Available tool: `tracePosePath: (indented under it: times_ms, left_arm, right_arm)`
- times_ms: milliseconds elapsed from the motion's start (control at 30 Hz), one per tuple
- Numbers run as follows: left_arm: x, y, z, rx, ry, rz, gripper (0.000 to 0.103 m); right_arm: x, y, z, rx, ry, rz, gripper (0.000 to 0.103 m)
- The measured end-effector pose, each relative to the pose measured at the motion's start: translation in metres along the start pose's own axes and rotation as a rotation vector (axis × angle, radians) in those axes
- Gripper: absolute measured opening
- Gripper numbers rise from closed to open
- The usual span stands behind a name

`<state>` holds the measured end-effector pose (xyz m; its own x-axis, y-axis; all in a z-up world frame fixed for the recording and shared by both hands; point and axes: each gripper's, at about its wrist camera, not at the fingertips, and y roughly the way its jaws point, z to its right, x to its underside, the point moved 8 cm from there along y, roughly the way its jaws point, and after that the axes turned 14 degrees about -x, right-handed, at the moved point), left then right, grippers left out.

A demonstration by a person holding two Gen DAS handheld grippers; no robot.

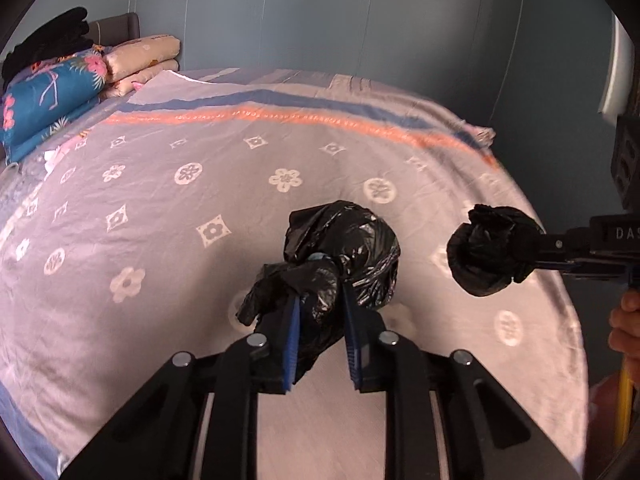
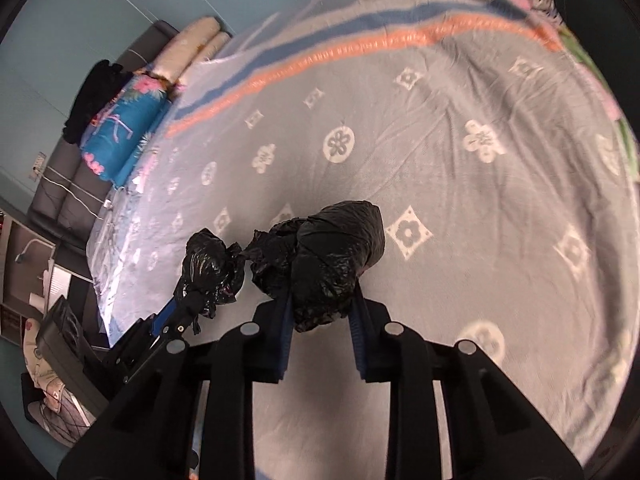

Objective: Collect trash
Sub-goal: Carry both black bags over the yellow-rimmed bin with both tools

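Two small knotted black trash bags are held above a bed. My left gripper is shut on one black trash bag, its blue pads clamping the bag's gathered neck. My right gripper is shut on the other black trash bag. In the left wrist view the right gripper comes in from the right, holding its bag. In the right wrist view the left gripper and its bag hang at the lower left.
The bed has a grey sheet with white flower patterns and an orange and blue stripe. Folded blankets and pillows with black clothing on top are stacked at its head. A blue-grey wall stands behind. Shelves and clutter stand beside the bed.
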<state>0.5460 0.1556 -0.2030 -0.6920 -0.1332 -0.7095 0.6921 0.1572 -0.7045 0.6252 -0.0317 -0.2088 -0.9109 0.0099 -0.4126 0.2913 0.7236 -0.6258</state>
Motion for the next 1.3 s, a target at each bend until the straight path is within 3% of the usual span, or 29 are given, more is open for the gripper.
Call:
tracePosePath:
  times_ms: [300, 700, 933, 1033, 1300]
  left_arm:
    - [0.033, -0.101, 0.006, 0.04, 0.019, 0.052, 0.019]
    - [0.079, -0.244, 0.018, 0.083, -0.005, 0.121, 0.019]
    - [0.083, -0.293, 0.05, 0.135, 0.02, 0.169, 0.019]
    - [0.081, -0.314, 0.068, 0.16, 0.032, 0.225, 0.019]
    - [0.081, -0.341, 0.133, 0.241, 0.072, 0.269, 0.019]
  right_arm:
    - [0.066, -0.09, -0.025, -0.015, -0.023, 0.061, 0.024]
    - [0.177, -0.229, -0.014, -0.006, -0.034, 0.153, 0.024]
    - [0.22, -0.299, -0.001, -0.034, -0.005, 0.254, 0.025]
    - [0.234, -0.325, 0.006, -0.038, 0.011, 0.293, 0.025]
    - [0.266, -0.385, 0.035, -0.012, 0.062, 0.409, 0.025]
